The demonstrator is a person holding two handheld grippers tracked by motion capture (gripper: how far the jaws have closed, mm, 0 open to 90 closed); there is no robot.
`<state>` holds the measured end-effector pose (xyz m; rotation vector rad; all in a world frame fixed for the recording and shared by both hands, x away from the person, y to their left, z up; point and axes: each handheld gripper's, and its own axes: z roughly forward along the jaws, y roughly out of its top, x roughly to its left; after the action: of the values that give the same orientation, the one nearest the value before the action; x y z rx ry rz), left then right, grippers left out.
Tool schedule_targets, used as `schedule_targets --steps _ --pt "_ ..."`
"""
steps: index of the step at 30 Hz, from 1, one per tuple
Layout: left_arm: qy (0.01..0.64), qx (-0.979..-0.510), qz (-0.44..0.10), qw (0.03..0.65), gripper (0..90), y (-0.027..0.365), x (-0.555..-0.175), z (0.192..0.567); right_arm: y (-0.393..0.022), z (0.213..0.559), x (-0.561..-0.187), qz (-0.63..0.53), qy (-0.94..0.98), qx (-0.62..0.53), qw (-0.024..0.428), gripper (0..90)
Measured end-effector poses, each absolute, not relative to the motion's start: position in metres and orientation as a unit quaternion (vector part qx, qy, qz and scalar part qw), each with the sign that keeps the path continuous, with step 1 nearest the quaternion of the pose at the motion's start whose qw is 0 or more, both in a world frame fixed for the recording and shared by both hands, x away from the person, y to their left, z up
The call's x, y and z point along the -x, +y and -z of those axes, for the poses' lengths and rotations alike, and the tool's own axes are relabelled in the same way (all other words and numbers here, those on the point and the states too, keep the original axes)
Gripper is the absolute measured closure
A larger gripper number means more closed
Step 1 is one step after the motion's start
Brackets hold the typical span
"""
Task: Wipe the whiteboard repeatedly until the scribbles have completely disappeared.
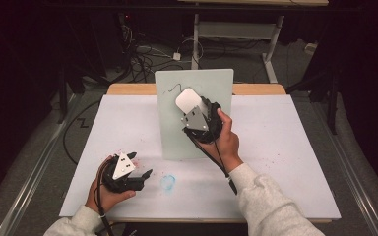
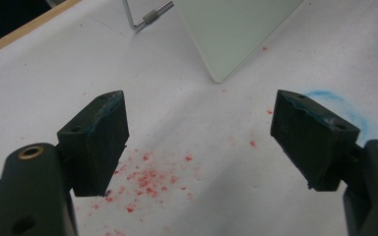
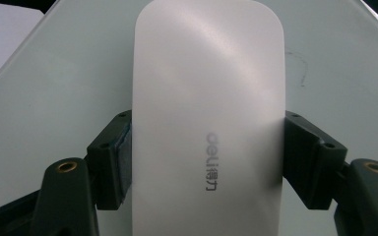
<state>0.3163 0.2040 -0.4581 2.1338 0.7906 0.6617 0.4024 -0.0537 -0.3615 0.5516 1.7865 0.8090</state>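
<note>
Hidden and cut off

White eraser [image 3: 206, 118] runs off the right gripper view's bottom edge; it covers part of the board [image 1: 177, 123] and its scribble.

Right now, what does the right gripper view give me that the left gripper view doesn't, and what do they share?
Right gripper view alone: the white rounded eraser with grey lettering, clamped at both sides by the right gripper, and a thin dark pen line on the board.

Left gripper view alone: the left gripper open above the white table cover, red crumbs, a blue smear, and a bent metal stand leg.

Both: the pale green upright board.
</note>
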Motion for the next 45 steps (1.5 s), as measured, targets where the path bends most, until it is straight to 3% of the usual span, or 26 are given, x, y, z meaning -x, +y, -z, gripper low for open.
schedule_targets --steps 7,16,25,31,40,45 --pt "0.310 -0.833 -0.258 0.378 21.5 0.204 -0.316 0.458 -0.072 0.341 -0.412 -0.360 0.712 -0.289 0.528 30.9" --pt "0.309 -0.832 -0.261 0.380 21.5 0.204 -0.316 0.457 -0.052 0.368 -0.400 -0.331 0.743 -0.227 0.536 30.9" --pt "0.310 -0.833 -0.260 0.378 21.5 0.205 -0.316 0.458 -0.073 0.352 -0.408 -0.349 0.721 -0.272 0.534 30.9" --pt "0.308 -0.833 -0.261 0.378 21.5 0.204 -0.316 0.458 -0.054 0.374 -0.397 -0.315 0.754 -0.220 0.533 30.9" --pt "0.303 -0.833 -0.265 0.380 21.5 0.205 -0.316 0.457 -0.057 0.342 -0.410 -0.342 0.726 -0.260 0.538 30.9" --pt "0.307 -0.833 -0.259 0.380 21.5 0.205 -0.315 0.457 -0.037 0.353 -0.405 -0.329 0.745 -0.227 0.534 30.9"
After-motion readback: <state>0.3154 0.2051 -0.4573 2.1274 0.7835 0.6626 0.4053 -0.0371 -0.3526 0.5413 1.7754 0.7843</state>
